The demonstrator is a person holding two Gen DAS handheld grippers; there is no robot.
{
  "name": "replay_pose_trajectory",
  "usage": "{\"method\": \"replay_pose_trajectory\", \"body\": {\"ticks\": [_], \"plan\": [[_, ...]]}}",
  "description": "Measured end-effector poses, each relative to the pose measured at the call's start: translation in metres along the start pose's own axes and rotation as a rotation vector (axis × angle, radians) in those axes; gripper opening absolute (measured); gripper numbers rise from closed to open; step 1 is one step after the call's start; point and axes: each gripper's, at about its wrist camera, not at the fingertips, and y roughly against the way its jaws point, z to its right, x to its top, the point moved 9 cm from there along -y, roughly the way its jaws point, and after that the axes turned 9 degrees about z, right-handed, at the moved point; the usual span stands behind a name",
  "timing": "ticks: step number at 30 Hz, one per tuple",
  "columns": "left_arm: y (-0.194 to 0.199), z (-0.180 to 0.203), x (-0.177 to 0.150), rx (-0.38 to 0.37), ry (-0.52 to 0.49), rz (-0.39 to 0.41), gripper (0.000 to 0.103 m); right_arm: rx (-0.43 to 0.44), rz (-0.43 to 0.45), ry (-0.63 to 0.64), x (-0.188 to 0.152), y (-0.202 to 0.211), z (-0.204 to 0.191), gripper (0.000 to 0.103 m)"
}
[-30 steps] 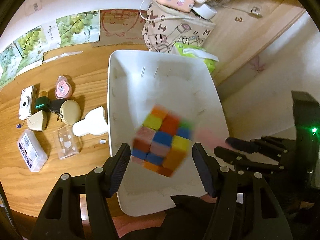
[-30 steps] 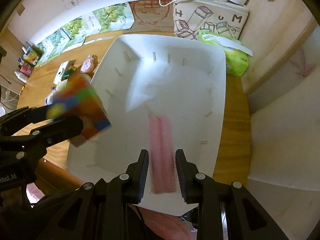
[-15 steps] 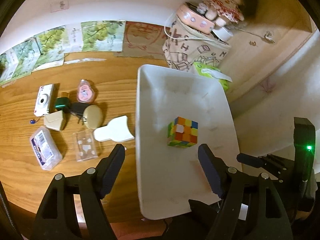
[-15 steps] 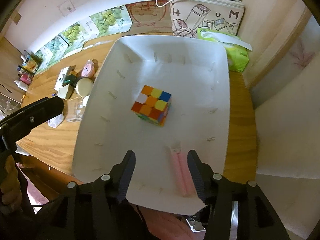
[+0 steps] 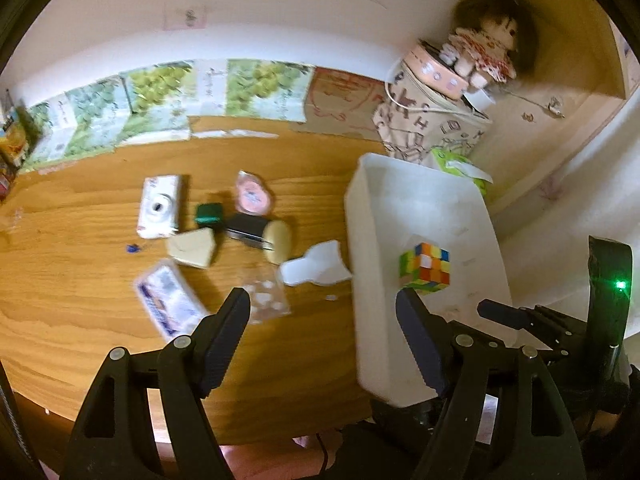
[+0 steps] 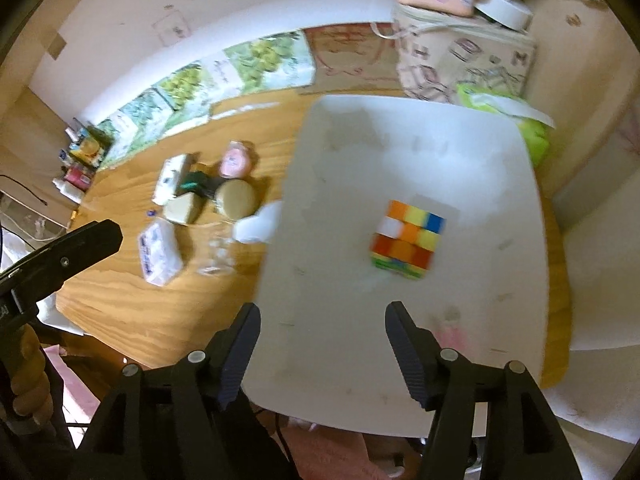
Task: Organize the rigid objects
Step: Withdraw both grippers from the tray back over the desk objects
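Note:
A multicoloured puzzle cube point(image 5: 426, 268) point(image 6: 406, 238) rests on the floor of the white tray point(image 5: 354, 224) point(image 6: 340, 176). My left gripper point(image 5: 324, 314) is open and empty, hanging over the tray's left wall and the wooden table. My right gripper point(image 6: 322, 322) hovers over the tray's near end with its jaws opening and only tray floor between them. A blurred pink stick point(image 6: 452, 332) lies in the tray just right of it. Left of the tray sit a white camera point(image 5: 158, 206), a pink case point(image 5: 252, 196), a beige box point(image 5: 192, 248) and a labelled white box point(image 5: 170, 306).
A round beige compact point(image 5: 278, 240), a white flat piece point(image 5: 316, 268) and a clear packet point(image 5: 266, 300) lie by the tray's left wall. A patterned bag point(image 5: 424, 132) with a doll point(image 5: 484, 56) and a green tissue pack point(image 6: 520, 120) stand behind the tray.
The cube left my left gripper and landed in the tray. My right gripper let go of the pink stick and opened wide. Both grippers drew back and to the left.

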Motion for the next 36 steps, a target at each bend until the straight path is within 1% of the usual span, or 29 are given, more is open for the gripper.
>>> {"method": "replay_pose_trajectory", "body": {"ticks": [5,8,11,18,25,31,36], "plan": [[0.016,-0.031,0.007,0.017,-0.019,0.024,0.078,0.038,0.042,0.015,0.006,-0.004,-0.04,0.066],[0.022,-0.049,0.008,0.039,-0.031,0.024,0.078,0.056,0.064,0.024,0.007,-0.008,-0.063,0.071],[0.027,-0.066,0.009,0.046,-0.04,0.022,0.078,0.074,0.078,0.029,0.006,-0.013,-0.083,0.071],[0.034,-0.103,0.011,0.066,-0.074,0.014,0.078,0.115,0.135,0.044,0.003,-0.023,-0.125,0.071],[0.032,-0.141,0.012,0.078,-0.113,0.012,0.078,0.149,0.191,0.056,-0.005,-0.043,-0.166,0.071],[0.021,-0.174,0.011,0.119,-0.118,-0.028,0.078,0.177,0.264,0.087,-0.011,-0.059,-0.192,0.071],[0.006,-0.192,0.01,0.138,-0.116,-0.08,0.078,0.17,0.318,0.117,-0.014,-0.074,-0.204,0.071]]}}
